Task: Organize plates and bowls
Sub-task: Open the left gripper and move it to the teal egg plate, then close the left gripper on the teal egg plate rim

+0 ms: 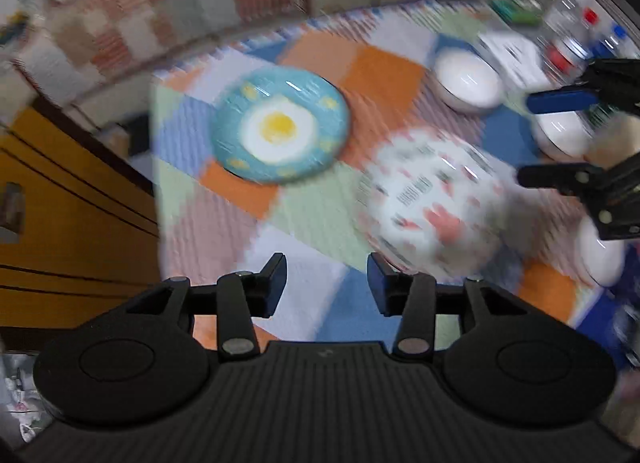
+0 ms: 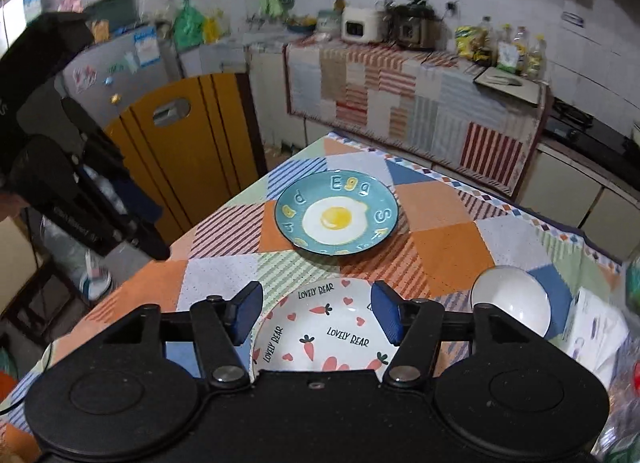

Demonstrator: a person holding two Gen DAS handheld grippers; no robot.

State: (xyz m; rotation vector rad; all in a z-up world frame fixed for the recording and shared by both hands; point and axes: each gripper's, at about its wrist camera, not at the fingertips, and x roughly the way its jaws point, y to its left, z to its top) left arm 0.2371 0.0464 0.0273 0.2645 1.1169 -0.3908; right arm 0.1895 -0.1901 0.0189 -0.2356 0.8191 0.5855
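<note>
While both grippers [image 1: 327,283] [image 2: 317,311] are held agape, empty, plates are seen on tablecloth [image 2: 448,247].
"Egg" is read on teal plate [image 2: 337,218]; "LOVELY BEAR" on white plate [image 2: 320,337].

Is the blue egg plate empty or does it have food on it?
Empty. The blue egg plate lies flat on the patchwork tablecloth; the fried egg and letters are printed decoration, and nothing rests on it.

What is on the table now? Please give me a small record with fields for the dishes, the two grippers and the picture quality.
plates: blue egg plate; white Lovely Bear plate, nearer the right gripper
bowls: white bowl right of the Lovely Bear plate; the left wrist view shows more white bowls, count unclear
surface: patchwork tablecloth
left gripper: open, empty
right gripper: open, empty, above the Lovely Bear plate
picture quality: left wrist view blurred
</note>
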